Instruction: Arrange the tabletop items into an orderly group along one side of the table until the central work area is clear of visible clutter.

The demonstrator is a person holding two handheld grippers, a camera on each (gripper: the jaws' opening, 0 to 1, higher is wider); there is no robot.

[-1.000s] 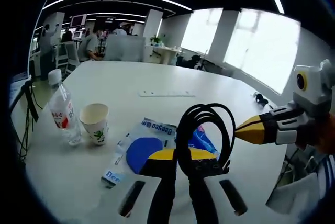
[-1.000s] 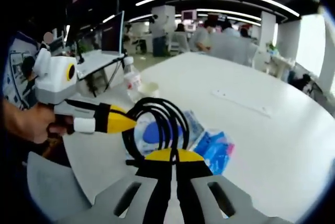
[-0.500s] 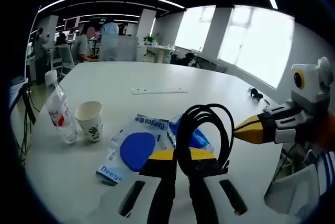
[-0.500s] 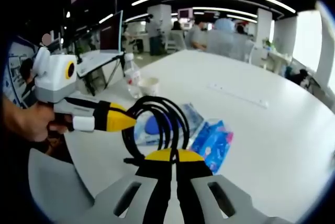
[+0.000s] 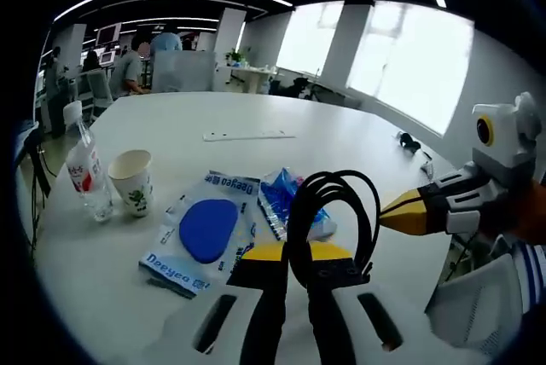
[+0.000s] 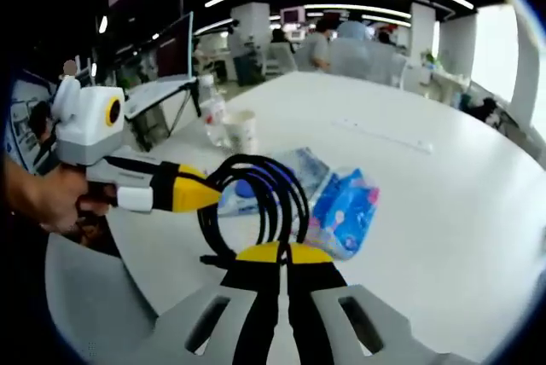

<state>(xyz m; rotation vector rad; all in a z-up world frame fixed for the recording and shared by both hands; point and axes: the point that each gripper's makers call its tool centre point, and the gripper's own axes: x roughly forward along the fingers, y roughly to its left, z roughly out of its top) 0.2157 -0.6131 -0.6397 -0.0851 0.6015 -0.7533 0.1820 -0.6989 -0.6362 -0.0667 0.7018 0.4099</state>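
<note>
While the left tool point(image 5: 290, 256) points out over the white table point(image 5: 281, 126), its jaws are clamped on a black coiled cable point(image 5: 328, 211) held above the near edge. Beyond lie a white pouch point(image 5: 200, 233) and blue packet point(image 5: 286, 203); a cup point(image 5: 130, 182) and bottle point(image 5: 83, 169) stand left. From the right, the right tool point(image 5: 392, 211) comes in level, tip at the coil.

Over to the right gripper view: the right tool point(image 6: 275, 256), jaws shut, pinches the same cable point(image 6: 256, 203). A hand point(image 6: 47, 199) holds the left tool point(image 6: 205, 197) level from the left.

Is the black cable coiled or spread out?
Coiled. The black cable hangs in stacked loops, pinched at the bottom by the shut left gripper and the shut right gripper.
</note>
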